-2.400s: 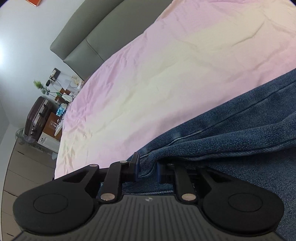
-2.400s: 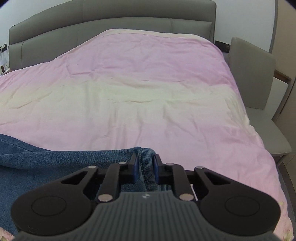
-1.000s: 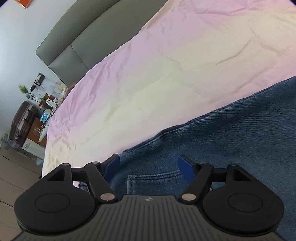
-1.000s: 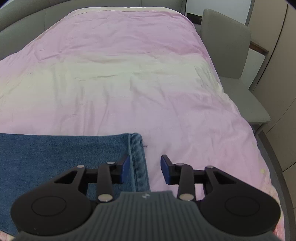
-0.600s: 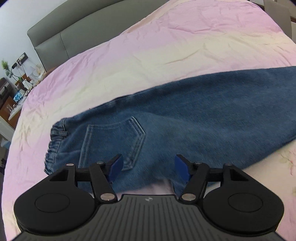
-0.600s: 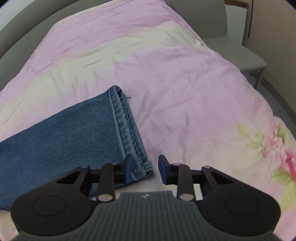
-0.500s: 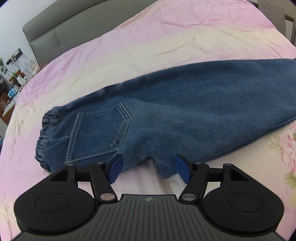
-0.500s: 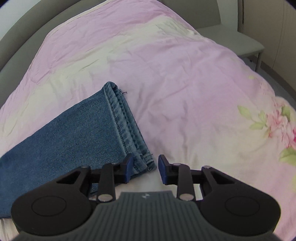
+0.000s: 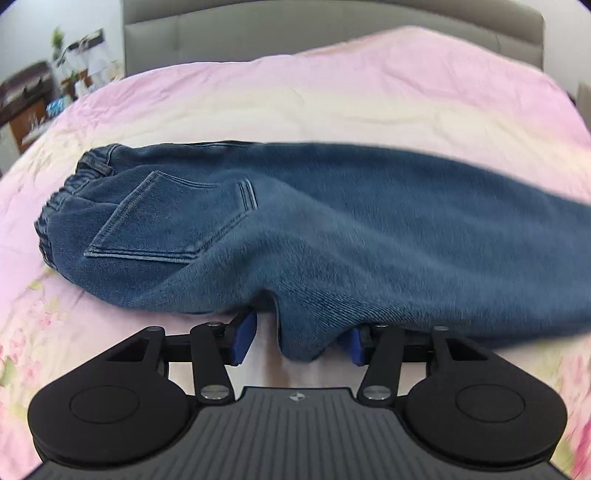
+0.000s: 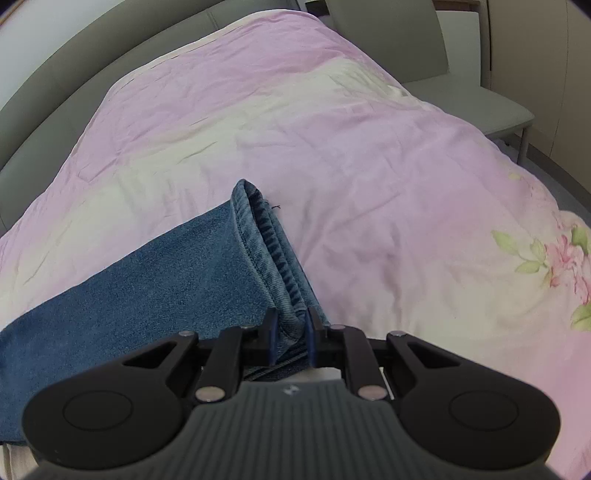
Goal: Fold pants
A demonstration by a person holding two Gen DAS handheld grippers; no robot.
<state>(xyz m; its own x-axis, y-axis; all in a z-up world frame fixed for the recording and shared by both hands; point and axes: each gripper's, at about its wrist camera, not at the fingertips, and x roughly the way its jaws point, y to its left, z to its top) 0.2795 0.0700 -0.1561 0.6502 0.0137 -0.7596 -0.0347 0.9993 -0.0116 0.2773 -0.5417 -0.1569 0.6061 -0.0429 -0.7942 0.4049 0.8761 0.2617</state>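
Note:
Blue jeans (image 9: 332, 236) lie folded lengthwise across the pink bedspread, waistband at the left, back pocket up. My left gripper (image 9: 297, 339) is open, its blue pads either side of the crotch point at the near edge of the jeans. In the right wrist view the stacked leg hems (image 10: 273, 254) run toward the camera. My right gripper (image 10: 290, 332) is shut on the near corner of the hems.
The bed (image 9: 332, 99) has a pink and cream floral cover and a grey headboard (image 9: 258, 33). A nightstand with clutter (image 9: 44, 99) stands at the left. A grey chair (image 10: 461, 74) stands beside the bed on the right.
Both grippers let go of the jeans and pulled back toward the near edge. The left moved up to the crotch point, still open. The right closed on the hem corner.

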